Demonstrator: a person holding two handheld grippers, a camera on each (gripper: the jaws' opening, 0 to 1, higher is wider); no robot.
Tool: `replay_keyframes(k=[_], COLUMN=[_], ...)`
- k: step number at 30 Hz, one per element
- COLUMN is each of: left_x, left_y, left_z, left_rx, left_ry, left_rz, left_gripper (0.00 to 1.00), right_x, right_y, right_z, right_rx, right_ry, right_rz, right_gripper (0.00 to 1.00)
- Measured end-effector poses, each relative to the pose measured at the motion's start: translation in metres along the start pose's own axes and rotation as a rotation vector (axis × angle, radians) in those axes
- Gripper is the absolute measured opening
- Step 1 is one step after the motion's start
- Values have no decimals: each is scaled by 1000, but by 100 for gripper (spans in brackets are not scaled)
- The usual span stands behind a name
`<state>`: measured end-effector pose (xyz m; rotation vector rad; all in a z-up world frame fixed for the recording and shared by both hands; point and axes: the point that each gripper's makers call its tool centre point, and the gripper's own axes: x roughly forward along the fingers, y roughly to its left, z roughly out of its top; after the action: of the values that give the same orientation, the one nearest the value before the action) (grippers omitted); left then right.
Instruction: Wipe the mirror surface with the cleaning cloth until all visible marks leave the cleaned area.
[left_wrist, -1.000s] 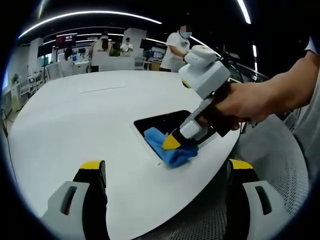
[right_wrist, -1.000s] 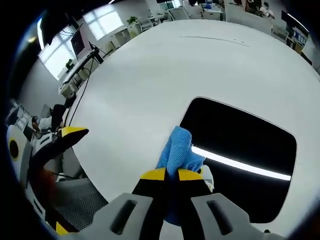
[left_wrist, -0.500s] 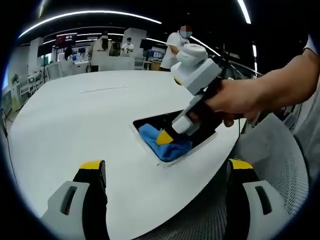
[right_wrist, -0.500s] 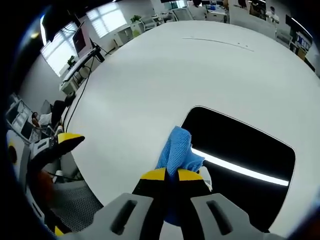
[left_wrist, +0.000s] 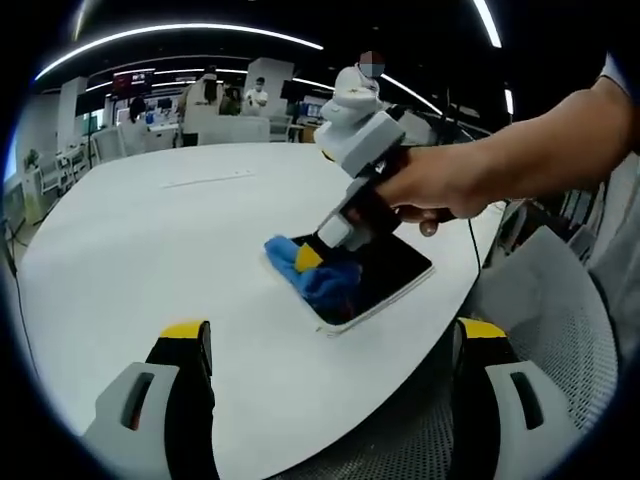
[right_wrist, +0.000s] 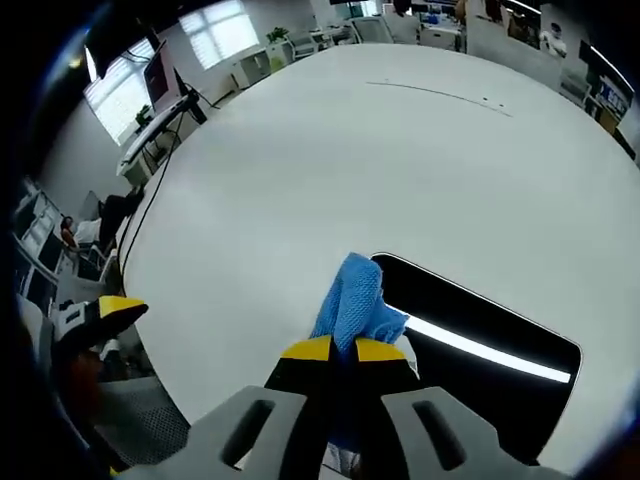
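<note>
R gripper (right_wrist: 334, 349) clamps blue cloth (right_wrist: 352, 300) on mirror (right_wrist: 480, 335) (table (left_wrist: 150, 240)) | L gripper (left_wrist: 330, 335) jaws wide

Dark rectangular mirror (right_wrist: 480, 325) with rounded corners, flat on the white surface (right_wrist: 300, 180), reflecting a bright light strip, bunched blue cleaning cloth (right_wrist: 355, 305) pressed at its edge

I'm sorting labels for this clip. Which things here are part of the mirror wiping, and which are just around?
Part of the job:
- mirror, lying flat on the white table
- blue cleaning cloth, pinched in the right gripper at the mirror's edge

Just around:
- left gripper, open and off the mirror
- mesh chair
- desks and people in the background
</note>
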<state>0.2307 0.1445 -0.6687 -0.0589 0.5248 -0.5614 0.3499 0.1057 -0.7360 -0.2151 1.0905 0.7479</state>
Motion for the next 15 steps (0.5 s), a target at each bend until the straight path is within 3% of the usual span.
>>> replay_keyframes(k=[15], left_x=[0], left_y=[1], left_z=[-2], left_rx=[-8], left_ry=[11], left_rz=[6], left_gripper=[99], right_x=[10], right_y=[-19], right_z=[24], right_rx=[-6], right_ry=[-12], right_rz=[-14], right_gripper=[0])
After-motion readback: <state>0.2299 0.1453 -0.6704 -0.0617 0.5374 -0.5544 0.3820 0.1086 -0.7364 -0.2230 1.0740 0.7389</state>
